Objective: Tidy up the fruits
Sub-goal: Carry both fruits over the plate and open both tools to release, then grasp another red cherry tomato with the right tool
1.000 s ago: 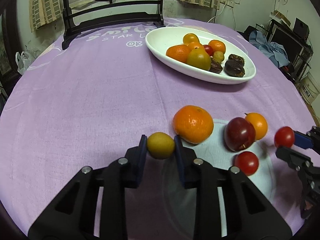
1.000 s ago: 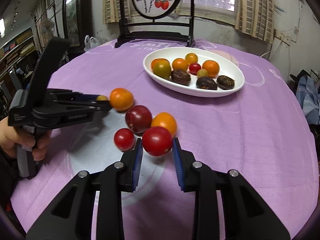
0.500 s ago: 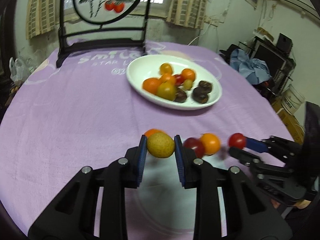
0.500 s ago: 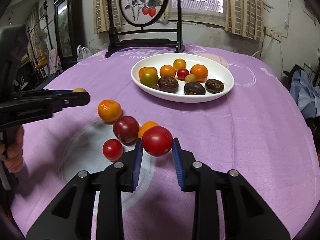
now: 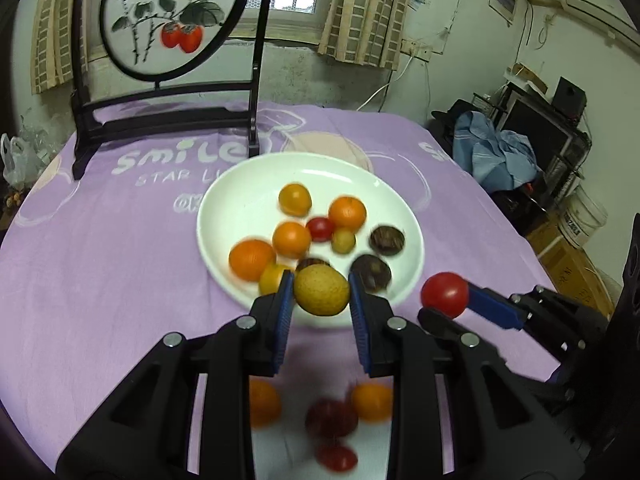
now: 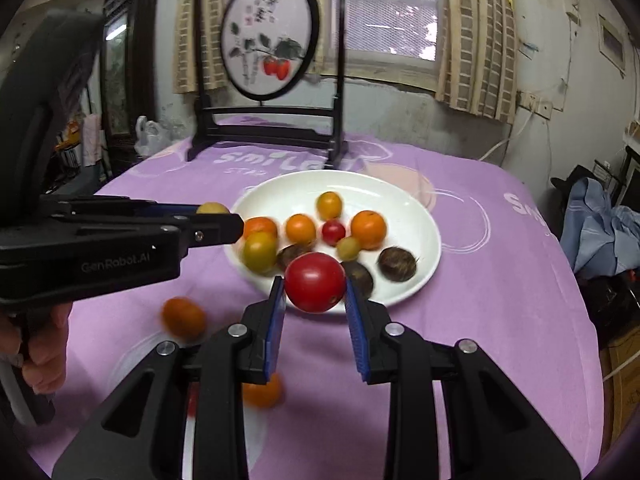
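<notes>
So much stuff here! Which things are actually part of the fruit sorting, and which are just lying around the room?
Part of the job:
- yellow fruit in the left tool
- red tomato in the right tool
- white plate
- loose fruits on the cloth

Just lying about:
- painted screen
- blue clothes
- plastic bag

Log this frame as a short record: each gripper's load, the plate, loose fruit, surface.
left gripper: shut on yellow fruit
right gripper: shut on red tomato
plate: white, holds oranges, small tomatoes and dark fruits
loose fruit: four on the cloth near the grippers, blurred, including an orange
surface: purple tablecloth
</notes>
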The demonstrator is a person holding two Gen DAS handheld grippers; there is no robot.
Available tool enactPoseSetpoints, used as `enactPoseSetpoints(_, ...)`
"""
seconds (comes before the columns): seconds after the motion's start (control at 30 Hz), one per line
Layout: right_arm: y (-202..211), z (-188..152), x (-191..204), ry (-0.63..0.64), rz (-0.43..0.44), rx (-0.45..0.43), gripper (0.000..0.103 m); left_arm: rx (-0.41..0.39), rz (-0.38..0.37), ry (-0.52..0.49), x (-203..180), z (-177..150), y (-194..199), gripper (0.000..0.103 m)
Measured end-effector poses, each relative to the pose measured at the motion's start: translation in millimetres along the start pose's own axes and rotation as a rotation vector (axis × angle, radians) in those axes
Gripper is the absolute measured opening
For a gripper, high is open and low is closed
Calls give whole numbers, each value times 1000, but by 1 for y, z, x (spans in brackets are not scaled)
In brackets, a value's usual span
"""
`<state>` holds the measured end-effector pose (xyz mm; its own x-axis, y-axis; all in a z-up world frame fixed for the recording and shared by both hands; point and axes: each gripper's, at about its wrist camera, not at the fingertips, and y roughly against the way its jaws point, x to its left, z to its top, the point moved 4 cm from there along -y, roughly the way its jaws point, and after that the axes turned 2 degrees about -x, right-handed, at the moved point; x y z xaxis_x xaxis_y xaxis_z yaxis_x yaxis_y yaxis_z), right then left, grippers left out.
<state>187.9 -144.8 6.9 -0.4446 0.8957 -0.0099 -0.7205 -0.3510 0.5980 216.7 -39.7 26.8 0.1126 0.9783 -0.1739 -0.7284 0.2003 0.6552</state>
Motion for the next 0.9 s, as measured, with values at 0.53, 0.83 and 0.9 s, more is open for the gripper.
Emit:
enactPoseSetpoints(0.53, -63, 8, -12, -31, -7, 42, 56, -11, 69, 50, 26, 16, -51, 68)
enactPoseSetpoints(0.83, -29, -7, -2, 33, -22, 47, 56, -32, 95, -6, 26, -5, -17, 77)
enactPoseSetpoints(0.9, -21, -14, 1, 36, -17, 53, 56, -22, 87, 9, 29, -12, -11, 77)
